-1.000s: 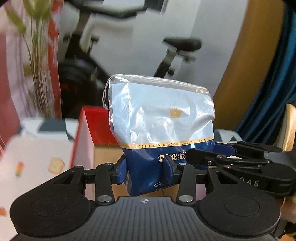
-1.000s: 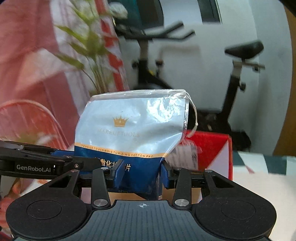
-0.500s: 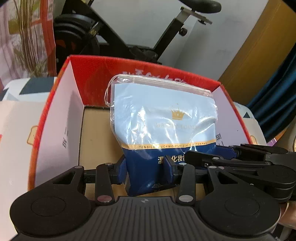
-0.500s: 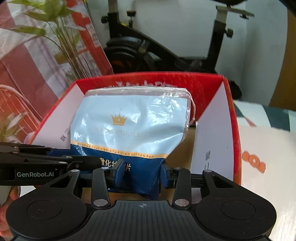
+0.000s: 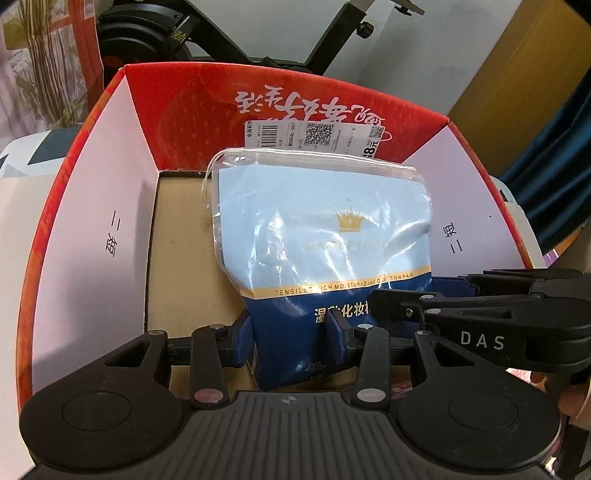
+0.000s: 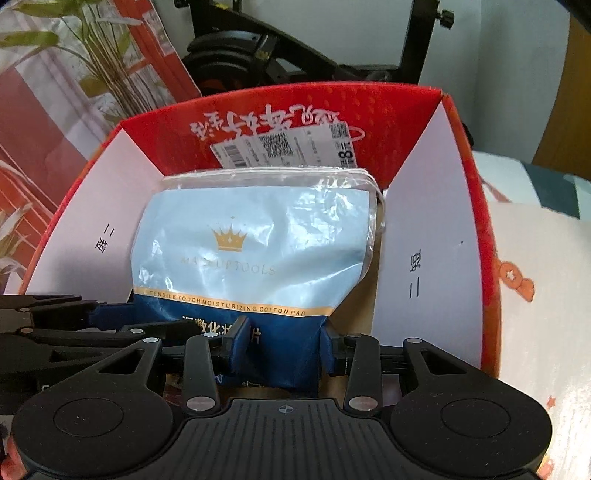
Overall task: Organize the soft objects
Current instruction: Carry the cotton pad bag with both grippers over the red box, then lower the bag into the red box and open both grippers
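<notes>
You've got the cotton pad bag [image 5: 321, 236] upright inside the red box [image 5: 192, 99], with bare cardboard floor open on its left and the right wall just beside it. Your left gripper [image 5: 291, 332] and right gripper [image 6: 284, 343] are both squeezed onto the bag's dark blue bottom edge.

A home: exercise bike [image 5: 207, 33], houseplant [image 6: 92, 62], curtain [image 5: 554, 155].
</notes>
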Demonstrator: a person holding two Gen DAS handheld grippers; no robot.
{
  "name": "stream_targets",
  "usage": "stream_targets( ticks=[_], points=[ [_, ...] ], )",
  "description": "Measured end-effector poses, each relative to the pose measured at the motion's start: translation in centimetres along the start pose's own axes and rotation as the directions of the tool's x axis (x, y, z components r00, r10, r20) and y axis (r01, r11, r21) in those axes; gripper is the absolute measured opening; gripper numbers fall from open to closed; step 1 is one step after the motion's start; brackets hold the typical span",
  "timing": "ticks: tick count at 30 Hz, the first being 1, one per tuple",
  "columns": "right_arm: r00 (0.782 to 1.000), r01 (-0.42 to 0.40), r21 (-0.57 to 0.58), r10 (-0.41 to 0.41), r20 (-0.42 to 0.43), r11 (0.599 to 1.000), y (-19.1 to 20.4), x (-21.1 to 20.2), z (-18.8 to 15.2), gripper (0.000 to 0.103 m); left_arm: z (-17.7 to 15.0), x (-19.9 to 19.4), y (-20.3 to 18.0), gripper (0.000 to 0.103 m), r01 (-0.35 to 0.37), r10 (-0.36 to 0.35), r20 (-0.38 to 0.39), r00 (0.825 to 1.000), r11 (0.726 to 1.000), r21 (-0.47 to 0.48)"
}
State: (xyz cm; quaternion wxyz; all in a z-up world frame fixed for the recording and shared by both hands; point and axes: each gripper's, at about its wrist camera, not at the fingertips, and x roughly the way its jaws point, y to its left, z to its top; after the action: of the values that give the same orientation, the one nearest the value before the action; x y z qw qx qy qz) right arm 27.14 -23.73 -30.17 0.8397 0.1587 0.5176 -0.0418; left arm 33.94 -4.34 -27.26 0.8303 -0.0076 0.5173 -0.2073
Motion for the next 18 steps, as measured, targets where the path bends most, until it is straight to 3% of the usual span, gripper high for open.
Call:
stream_targets(
  ticks=[18],
  points=[
    [0.998, 0.004, 0.039, -0.001, -0.069, 0.999, -0.37, 0.52, 0.06, 0.036, -0.69, -0.67, 0.21, 0.043, 0.023, -0.023, -0.006, 1.000, 1.000, -0.019]
  ],
)
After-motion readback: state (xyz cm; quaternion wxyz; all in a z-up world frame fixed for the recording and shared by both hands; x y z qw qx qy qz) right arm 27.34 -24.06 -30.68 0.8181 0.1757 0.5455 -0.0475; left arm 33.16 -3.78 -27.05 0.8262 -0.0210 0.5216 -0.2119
